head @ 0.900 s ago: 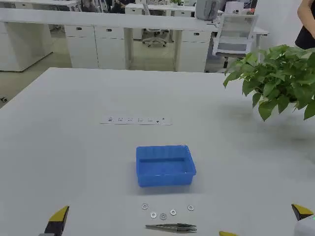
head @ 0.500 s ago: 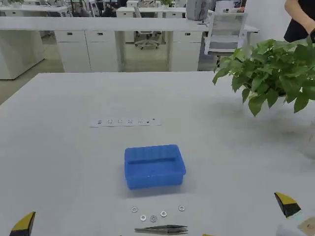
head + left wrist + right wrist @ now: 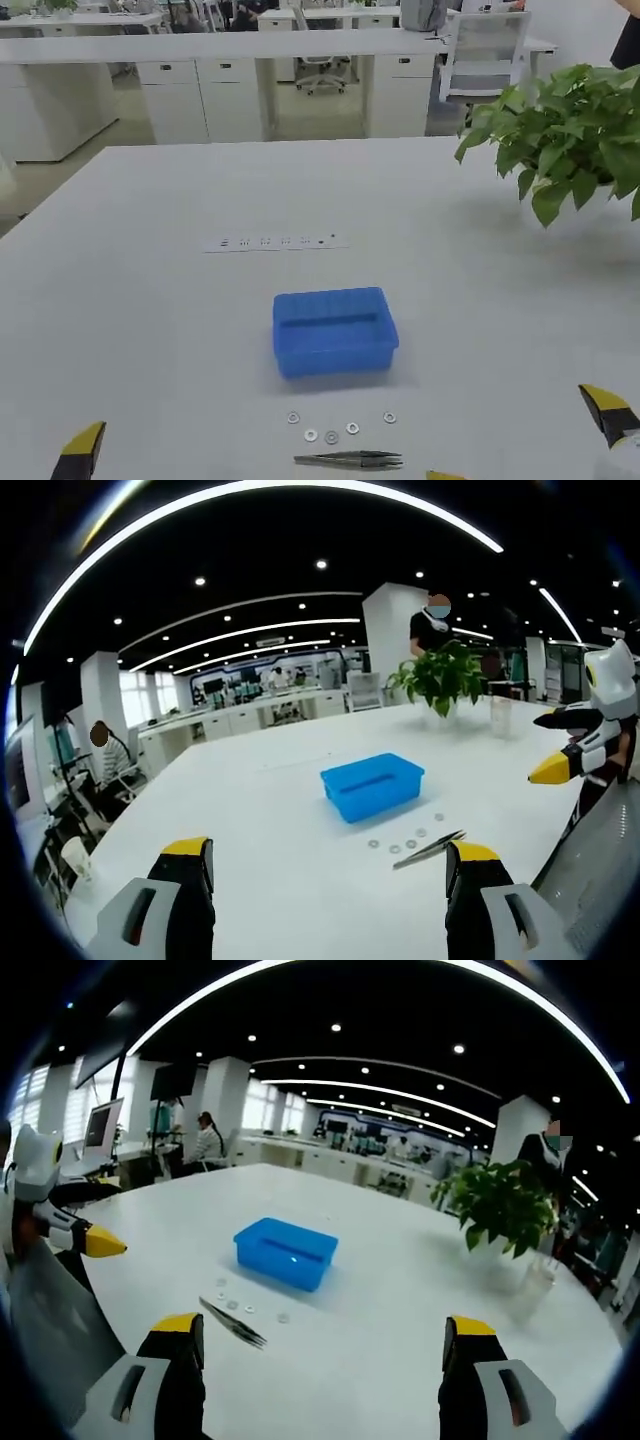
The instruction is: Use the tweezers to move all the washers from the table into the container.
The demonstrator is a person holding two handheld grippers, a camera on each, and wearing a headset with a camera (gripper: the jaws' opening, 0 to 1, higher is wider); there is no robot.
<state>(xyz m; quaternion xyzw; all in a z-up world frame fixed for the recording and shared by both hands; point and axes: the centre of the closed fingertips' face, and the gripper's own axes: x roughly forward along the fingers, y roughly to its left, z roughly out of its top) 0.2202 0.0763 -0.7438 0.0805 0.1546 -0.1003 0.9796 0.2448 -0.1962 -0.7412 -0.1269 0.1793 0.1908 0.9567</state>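
Open-plan office. Long rows of white desks [image 3: 230, 45] with drawer cabinets [image 3: 233, 100] beneath, a swivel chair [image 3: 318, 70] between them. Monitor [image 3: 103, 1125] and a person [image 3: 208, 1140] at a far desk. Recessed ceiling lights [image 3: 320, 564], square columns [image 3: 225, 1095]. Potted plant [image 3: 575, 120] at the far right edge of the white table [image 3: 150, 300]; socket strip [image 3: 275, 242] set mid-surface.

— What's at the far right?
— A leafy green plant [image 3: 570, 130], a person [image 3: 432, 630] standing behind it.
— And farther back?
— White desks [image 3: 200, 100], an office chair [image 3: 318, 72]. Nearer, a narrow strip [image 3: 275, 242] with small dark marks.
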